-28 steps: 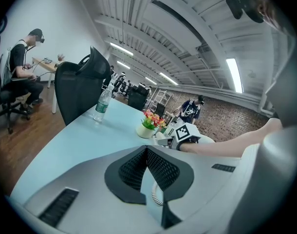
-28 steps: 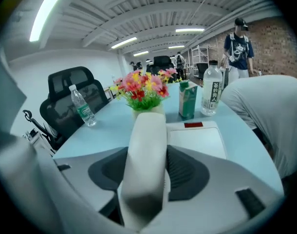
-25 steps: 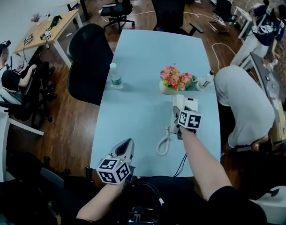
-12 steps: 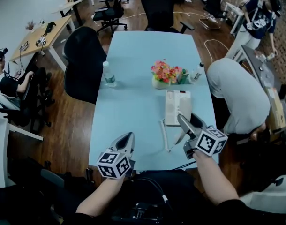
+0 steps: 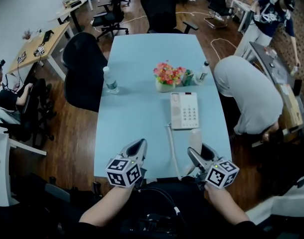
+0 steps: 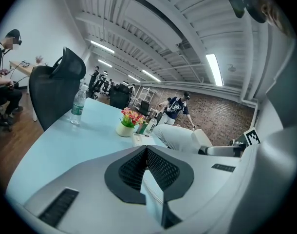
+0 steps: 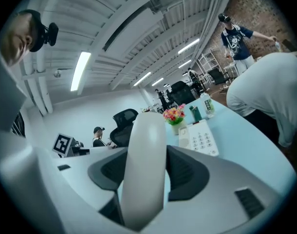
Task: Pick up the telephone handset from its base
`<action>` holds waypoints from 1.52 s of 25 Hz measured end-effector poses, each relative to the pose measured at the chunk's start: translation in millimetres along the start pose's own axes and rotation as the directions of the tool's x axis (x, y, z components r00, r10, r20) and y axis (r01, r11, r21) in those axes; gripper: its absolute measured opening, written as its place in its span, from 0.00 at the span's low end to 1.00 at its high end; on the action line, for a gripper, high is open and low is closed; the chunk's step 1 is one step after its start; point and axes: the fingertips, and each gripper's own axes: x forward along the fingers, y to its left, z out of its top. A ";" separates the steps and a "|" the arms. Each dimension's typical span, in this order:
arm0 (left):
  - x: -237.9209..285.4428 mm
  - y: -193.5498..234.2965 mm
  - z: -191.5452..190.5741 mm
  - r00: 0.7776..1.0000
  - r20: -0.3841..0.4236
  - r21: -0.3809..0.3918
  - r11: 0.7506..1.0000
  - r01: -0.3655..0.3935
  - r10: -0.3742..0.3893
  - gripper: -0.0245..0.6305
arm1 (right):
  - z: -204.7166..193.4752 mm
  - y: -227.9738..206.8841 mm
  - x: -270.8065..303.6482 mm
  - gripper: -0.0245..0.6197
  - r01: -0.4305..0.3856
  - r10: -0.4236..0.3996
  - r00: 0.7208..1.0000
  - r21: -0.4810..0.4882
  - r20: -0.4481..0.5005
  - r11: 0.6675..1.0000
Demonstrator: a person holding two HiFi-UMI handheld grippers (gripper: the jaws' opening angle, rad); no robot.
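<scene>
The white telephone base [image 5: 184,110] lies on the pale blue table [image 5: 137,113], keypad up, its cradle bare. The white handset [image 5: 195,139] is off the base and lifted near the table's front edge, with my right gripper [image 5: 198,151] shut on it. In the right gripper view the handset [image 7: 146,174] stands upright between the jaws, and the base [image 7: 203,139] lies beyond it. The cord [image 5: 172,151] trails along the table left of the handset. My left gripper [image 5: 140,144] hovers at the front edge, shut and holding nothing, as the left gripper view shows [image 6: 146,148].
A pot of flowers [image 5: 167,76] and a small bottle [image 5: 203,71] stand behind the base. A water bottle [image 5: 110,79] stands at the table's left edge. A bent-over person [image 5: 246,96] is close to the right side. Black chairs [image 5: 84,68] stand on the left.
My right gripper has drawn back from the base toward the front edge and risen, carrying the handset off it. The left gripper has shifted slightly.
</scene>
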 end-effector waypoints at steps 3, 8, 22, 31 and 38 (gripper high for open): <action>-0.2 -3.0 0.3 1.000 -0.003 0.006 1.000 0.011 -0.011 0.04 | -2.3 2.0 -1.4 0.42 0.007 -0.008 1.000 0.006 0.006 1.000; -3.5 -6.0 0.6 1.000 -0.008 0.013 1.000 0.021 -0.021 0.04 | 3.3 3.3 1.2 0.42 -0.008 0.008 1.000 -0.018 0.013 1.000; -7.1 2.1 4.4 1.000 0.003 0.006 1.000 0.015 -0.015 0.04 | 3.3 11.1 14.5 0.42 -0.016 0.016 1.000 -0.046 -0.020 0.999; -3.1 7.2 1.0 1.000 0.001 -0.010 1.000 0.004 -0.004 0.04 | 3.3 9.1 23.2 0.42 -0.015 0.013 0.999 -0.047 -0.051 0.999; -2.2 15.1 4.0 1.000 0.005 -0.020 1.000 -0.014 0.014 0.04 | 9.8 9.2 36.6 0.42 -0.037 0.035 0.998 -0.038 -0.057 0.999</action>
